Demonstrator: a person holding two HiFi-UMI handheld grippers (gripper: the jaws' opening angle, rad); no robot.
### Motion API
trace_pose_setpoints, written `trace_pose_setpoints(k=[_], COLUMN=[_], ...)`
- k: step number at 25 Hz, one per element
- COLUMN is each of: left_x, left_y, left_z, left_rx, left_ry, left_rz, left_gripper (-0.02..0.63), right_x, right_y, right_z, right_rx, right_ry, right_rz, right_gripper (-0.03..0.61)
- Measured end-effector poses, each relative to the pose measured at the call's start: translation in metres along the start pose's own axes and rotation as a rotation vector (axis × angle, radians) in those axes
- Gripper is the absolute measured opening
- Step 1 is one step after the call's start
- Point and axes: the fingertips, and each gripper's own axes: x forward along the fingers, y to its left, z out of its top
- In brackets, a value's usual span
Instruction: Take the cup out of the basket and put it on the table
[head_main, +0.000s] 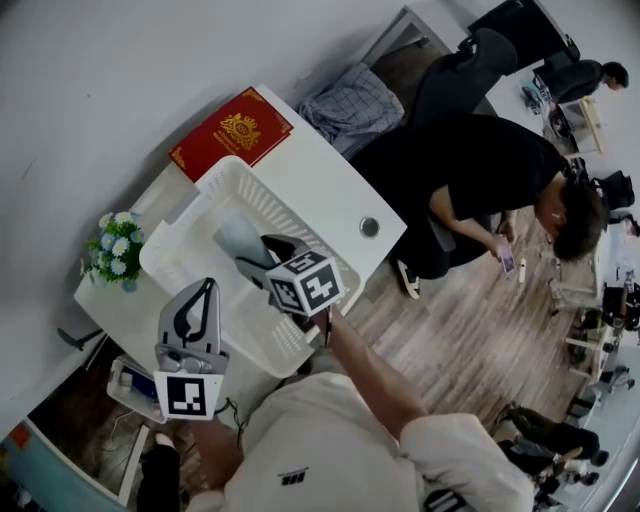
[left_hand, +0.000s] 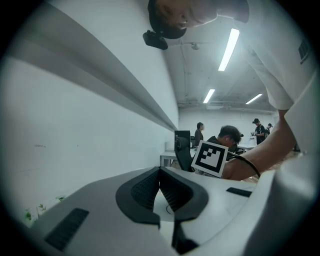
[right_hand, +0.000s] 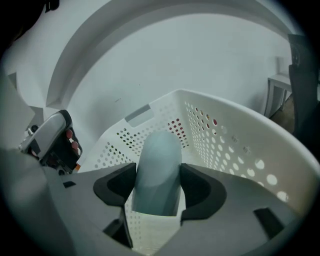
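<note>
— Largest first?
— White table (head_main: 330, 200), beside a pale wall. On it, a white perforated basket (head_main: 180, 262), filling much of the near half. Beyond the basket's far corner, a flat red book (head_main: 231, 133).
— Grippers?
— Left gripper (left_hand: 160, 174) outside the basket, near its front corner, roughly level. Jaws together, pad tips meeting, nothing between. Right gripper (right_hand: 157, 184) angled down into the basket, jaws wide, clamped on the cup.
— And the cup itself?
— Pale blue-grey cup (right_hand: 159, 160), inside the basket, pressed on both flanks by the black pads.
— Lying which way?
— Long axis in line with the jaws, sloping down with them. Rounded closed end pointing away from the gripper, toward the far perforated wall. Straight-cut end nearest the camera. Touching the basket floor or clear of it: cannot tell.
— Anything smaller?
— Small bunch of flowers (head_main: 112, 250), just beside the basket's left side, at the table's corner.
</note>
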Motion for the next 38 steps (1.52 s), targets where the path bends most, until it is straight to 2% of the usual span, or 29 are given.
trace_pose_setpoints(k=[6, 18, 30, 38], left_x=[-0.004, -0.008, -0.010, -0.011], left_y=[-0.006, -0.024, -0.046, -0.060], left_z=[0.001, 0.008, 0.016, 0.022], left_rx=[0.007, 0.029, 0.053, 0.075], left_ry=[0.005, -0.013, -0.045, -0.054], left_rz=[0.005, -0.016, -0.055, -0.089], left_gripper=[0.009, 0.009, 0.009, 0.009], right_x=[-0.014, -0.054, -0.089, -0.116], right_y=[0.006, 0.024, 0.030, 0.031], right_z=[0.001, 0.007, 0.006, 0.006], right_rx=[0.044, 0.023, 0.144, 0.143], right_ry=[-0.037, -0.115, -0.218, -0.268], right_rz=[0.031, 0.036, 0.084, 0.062], right_gripper=[0.290, 0.287, 0.285, 0.284])
